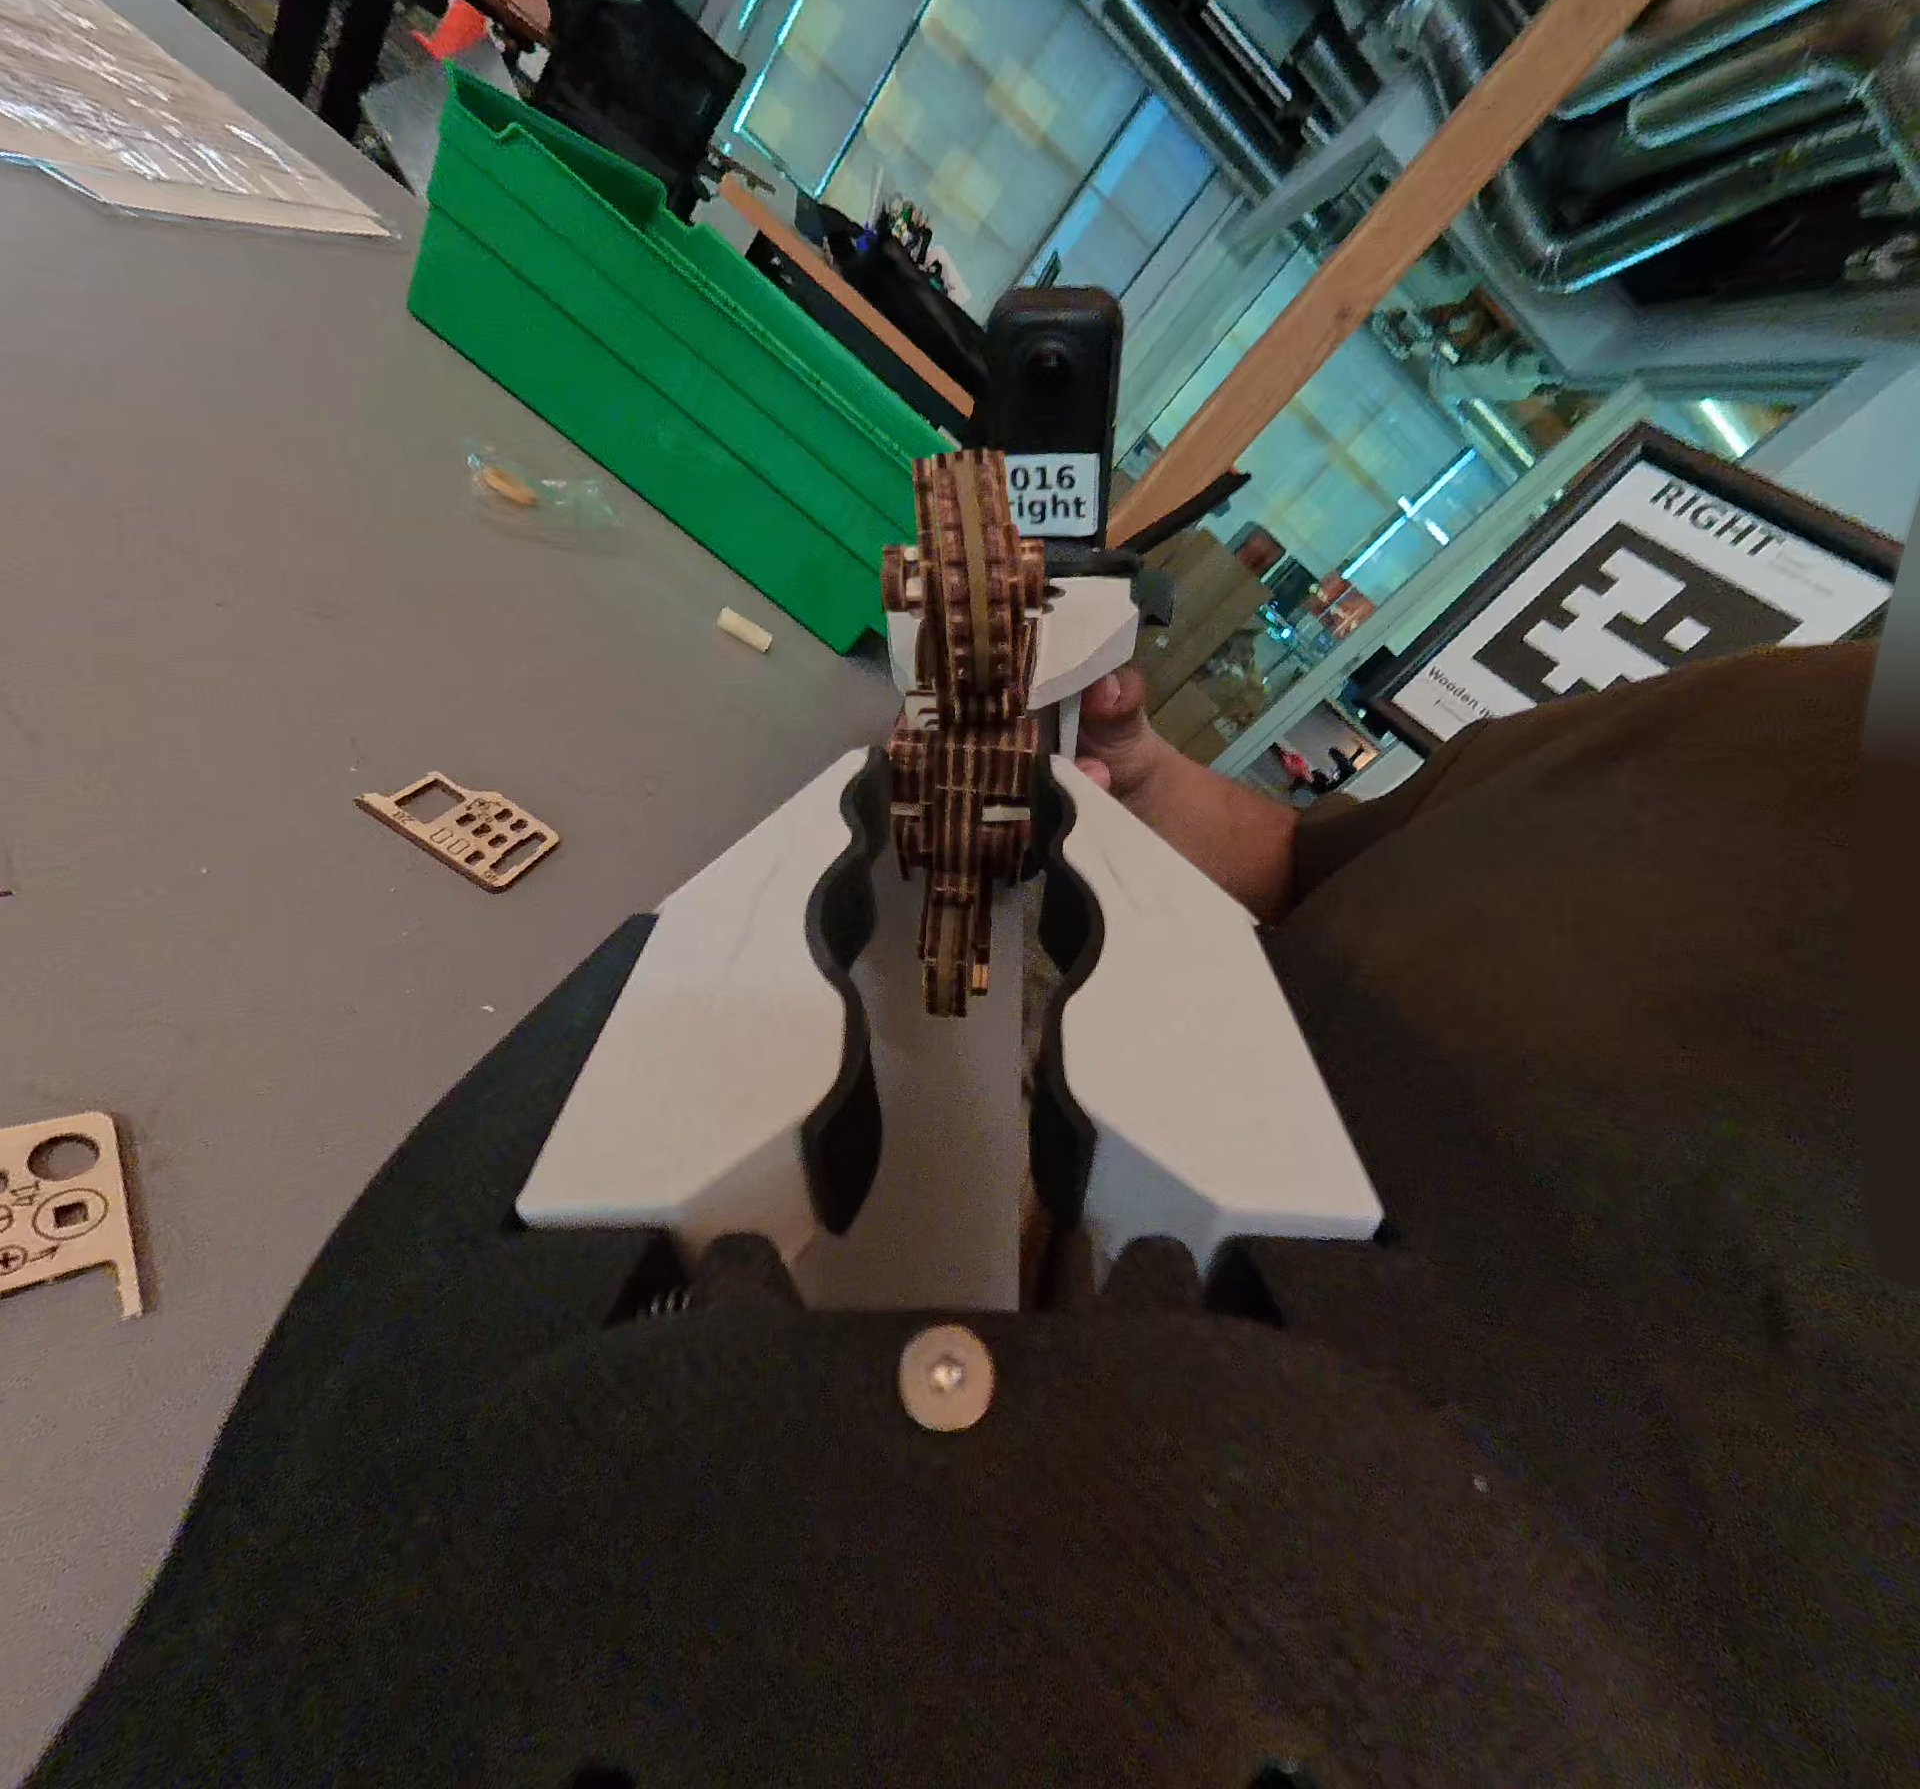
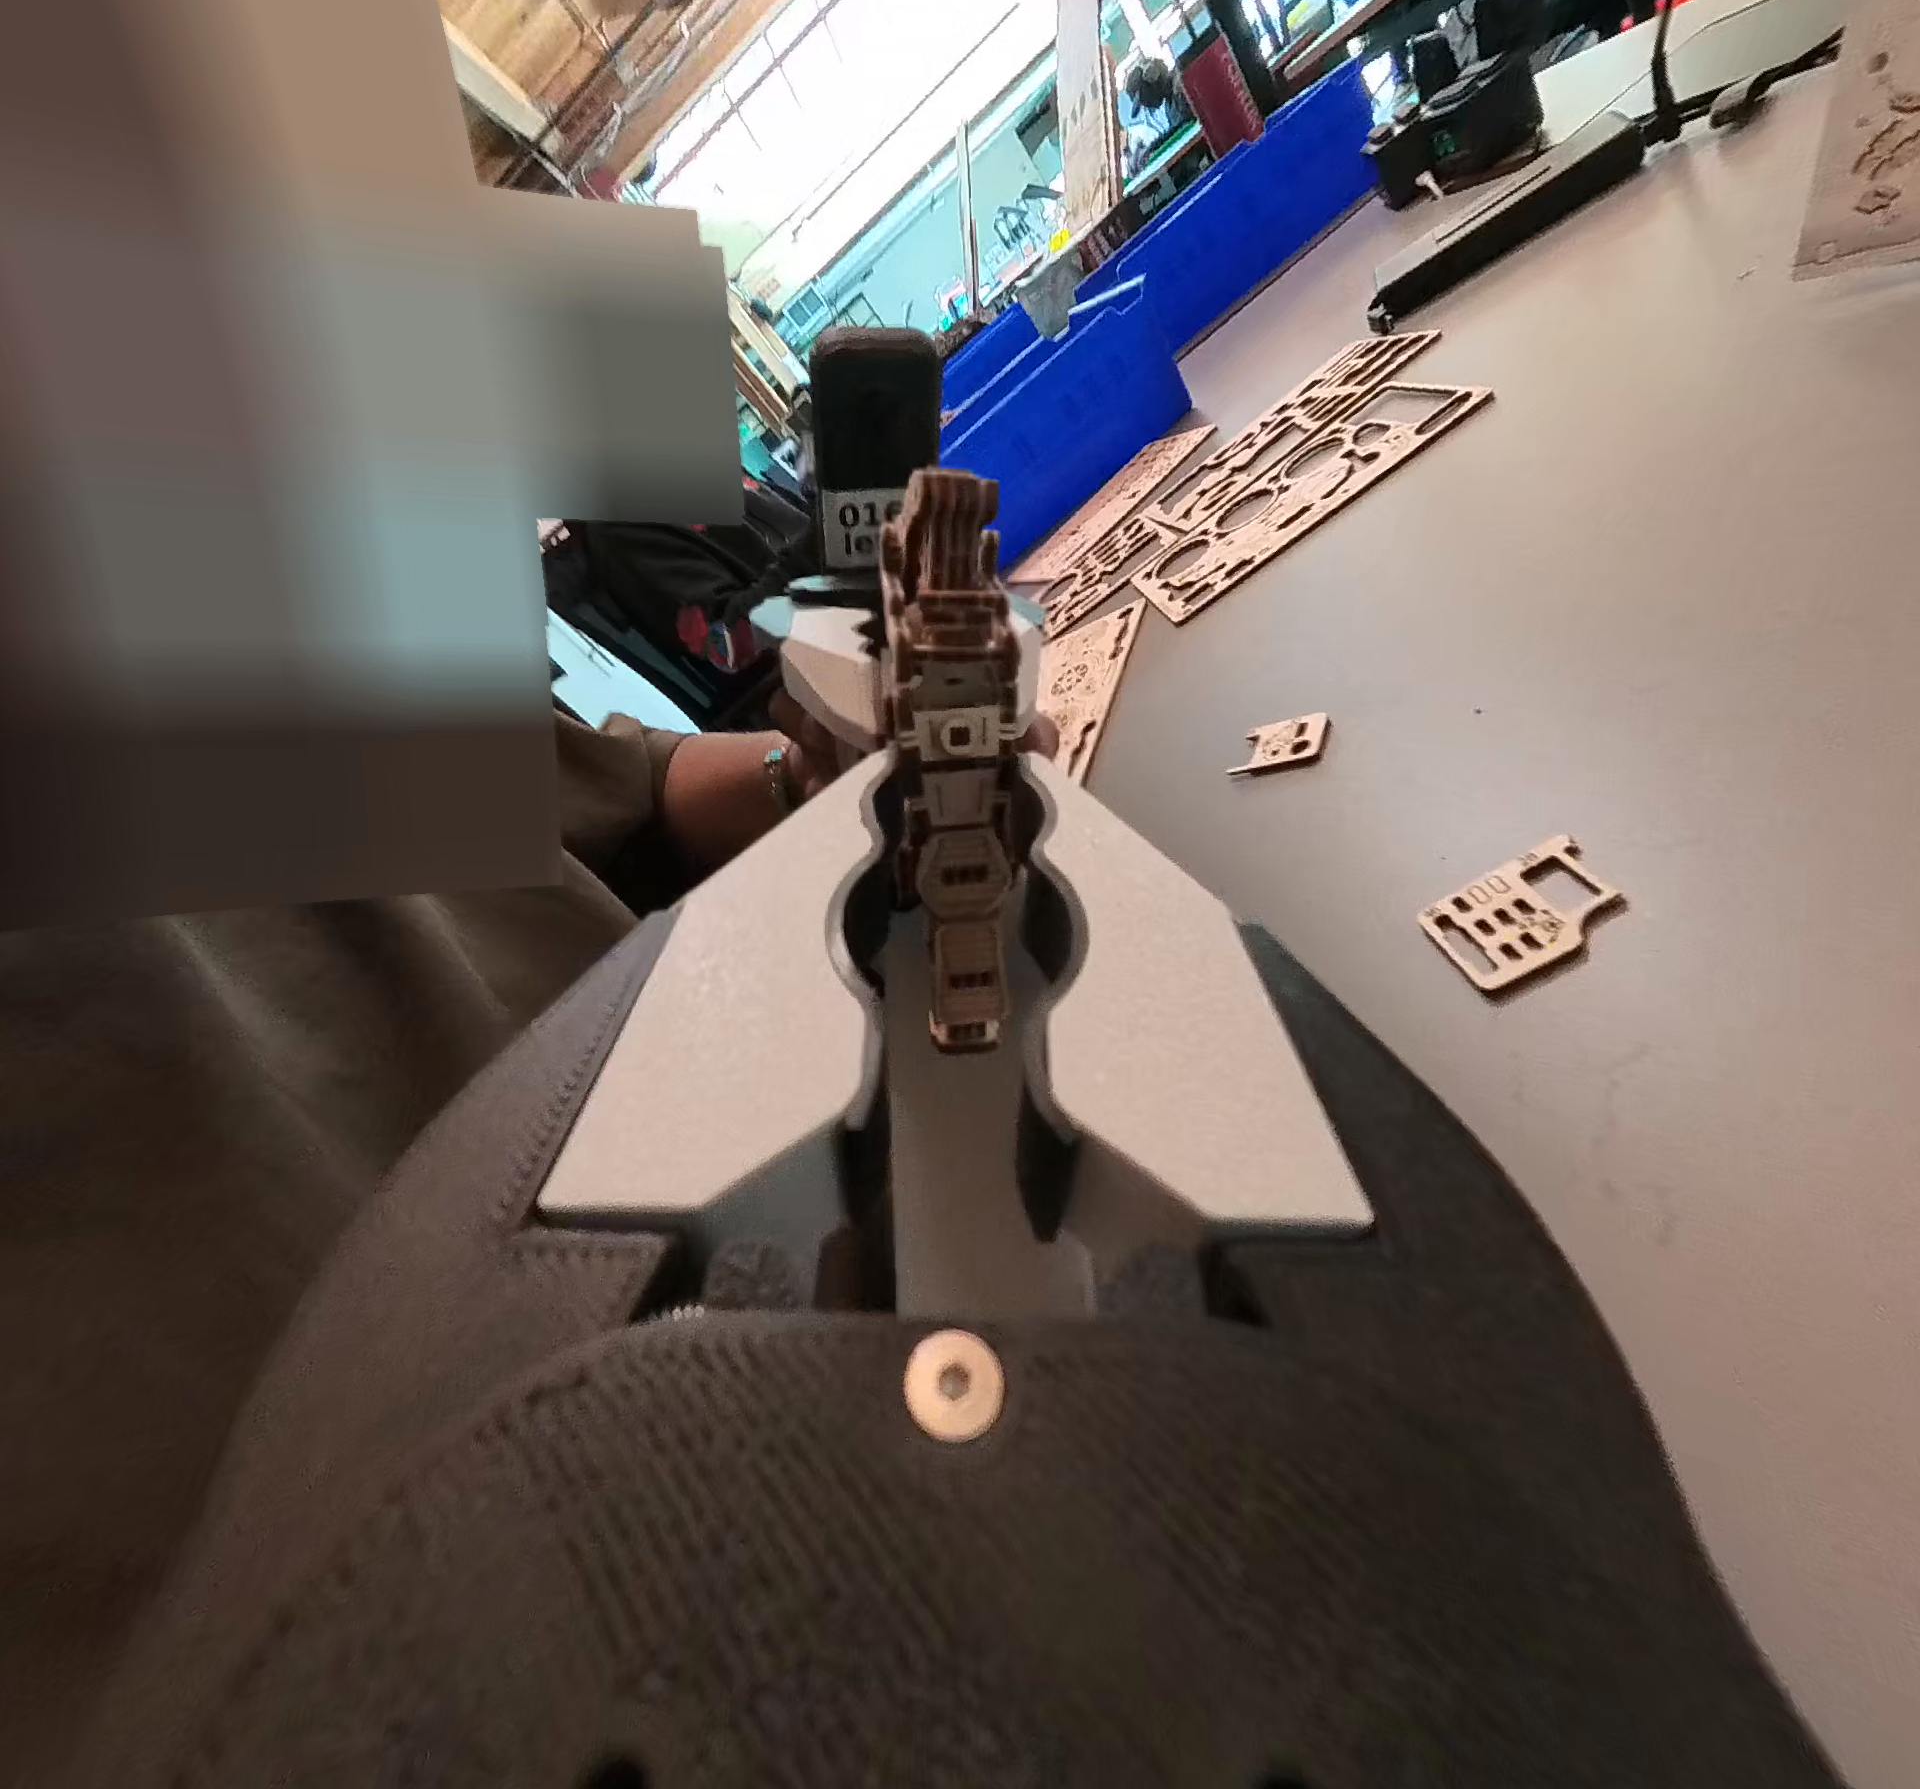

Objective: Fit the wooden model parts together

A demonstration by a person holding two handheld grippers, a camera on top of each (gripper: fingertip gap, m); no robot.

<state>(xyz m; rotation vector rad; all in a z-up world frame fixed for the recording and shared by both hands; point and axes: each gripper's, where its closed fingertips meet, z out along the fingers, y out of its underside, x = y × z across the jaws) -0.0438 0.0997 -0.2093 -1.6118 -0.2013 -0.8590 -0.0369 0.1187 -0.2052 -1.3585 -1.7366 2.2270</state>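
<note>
— Wooden model (image 1: 961, 773): where is it?
— Held up above the grey counter (image 1: 239, 617), between both grippers.
— Their grip?
— The left gripper (image 1: 961, 830) is clamped on its near end; the right gripper (image 2: 951, 820) pinches the opposite end, facing it.

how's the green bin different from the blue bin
The green bin shows in the left wrist view, the blue bin in the right. Near the green bin lie a small clear bag and a pale peg; by the blue bin lie cut wooden sheets. Both stand on the grey table.
</note>
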